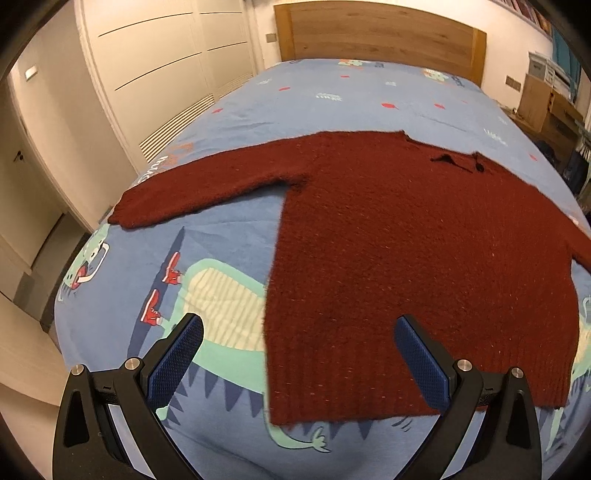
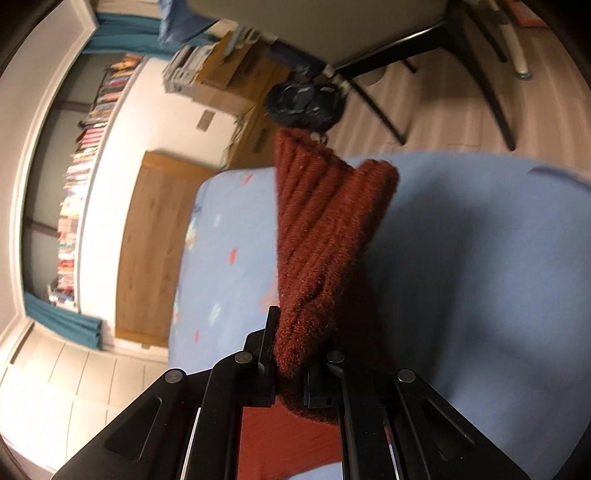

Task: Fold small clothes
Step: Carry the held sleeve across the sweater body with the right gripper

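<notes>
Nearby, chair [image 2: 436, 55], headboard [image 1: 376, 33], sweater [image 1: 406, 258]

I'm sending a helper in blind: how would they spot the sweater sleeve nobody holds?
Find the blue dinosaur bedsheet. A dark red sweater lies flat on it. The free sleeve stretches toward the white wardrobe, flat on the sheet, unlike the cuff clamped in the right gripper.

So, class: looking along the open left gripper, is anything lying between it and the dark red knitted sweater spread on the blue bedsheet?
Nothing visible. The left gripper is open over the dark red knitted sweater, with only the blue dinosaur-print bedsheet beside the hem.
</notes>
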Tool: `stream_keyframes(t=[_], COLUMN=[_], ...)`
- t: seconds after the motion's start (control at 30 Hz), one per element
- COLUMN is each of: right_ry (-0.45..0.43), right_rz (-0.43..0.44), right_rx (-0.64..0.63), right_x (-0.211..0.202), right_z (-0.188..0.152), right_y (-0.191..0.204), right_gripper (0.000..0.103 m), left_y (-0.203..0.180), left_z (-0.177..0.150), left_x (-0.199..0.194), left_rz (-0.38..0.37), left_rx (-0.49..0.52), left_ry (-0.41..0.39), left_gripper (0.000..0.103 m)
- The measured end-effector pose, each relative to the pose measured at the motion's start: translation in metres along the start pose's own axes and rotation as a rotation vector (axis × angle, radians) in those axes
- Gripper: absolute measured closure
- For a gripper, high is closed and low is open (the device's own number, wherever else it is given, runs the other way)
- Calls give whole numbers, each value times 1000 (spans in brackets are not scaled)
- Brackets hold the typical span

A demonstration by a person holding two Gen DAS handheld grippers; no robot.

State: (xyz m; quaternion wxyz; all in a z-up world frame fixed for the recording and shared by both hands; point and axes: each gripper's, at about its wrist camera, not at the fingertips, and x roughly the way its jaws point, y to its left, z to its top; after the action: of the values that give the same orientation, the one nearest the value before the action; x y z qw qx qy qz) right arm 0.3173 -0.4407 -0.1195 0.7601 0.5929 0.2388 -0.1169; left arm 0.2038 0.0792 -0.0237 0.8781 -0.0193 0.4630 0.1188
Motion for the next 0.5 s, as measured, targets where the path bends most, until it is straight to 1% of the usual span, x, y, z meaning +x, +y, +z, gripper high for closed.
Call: stream_keyframes(t=[0.03,0.07,0.1,0.2,0.27,0.3,0.33,0.37,0.4,0.5], right_ry=[30,30,46,99,147,163,211,211,225,285], right_rz=[28,28,38,78,105,112,137,137,146,179], right_rx=[-4,-4,-6,-19,-41,-51,-83,-83,-92,-133], right_x=[8,8,13,30,45,49,63,63,67,84], right_z=[-17,-17,-26,-62,-96,-107,-143,-143,-153,-201], right_y=[21,21,31,65,95,105,137,137,146,186], right_gripper=[95,95,95,95,95,95,95,95,95,95], left_y=[6,12,20,44,59,68,77,88,96,125], left_z=[0,0,-1,-5,-8,-9,-11,-12,-13,-18], left_x=[-1,-2,-2,1,1,1,0,0,0,1], left_rz=[-4,-8,-12,-50,-61,-63,-62,-62,-59,-50], left_rx=[-11,-19,-27,-64,-87,-100,-114,-131,-143,-178], left_ry=[-4,-6,-4,20,28,31,33,35,40,63], left_gripper=[1,1,1,1,1,1,1,1,1,1])
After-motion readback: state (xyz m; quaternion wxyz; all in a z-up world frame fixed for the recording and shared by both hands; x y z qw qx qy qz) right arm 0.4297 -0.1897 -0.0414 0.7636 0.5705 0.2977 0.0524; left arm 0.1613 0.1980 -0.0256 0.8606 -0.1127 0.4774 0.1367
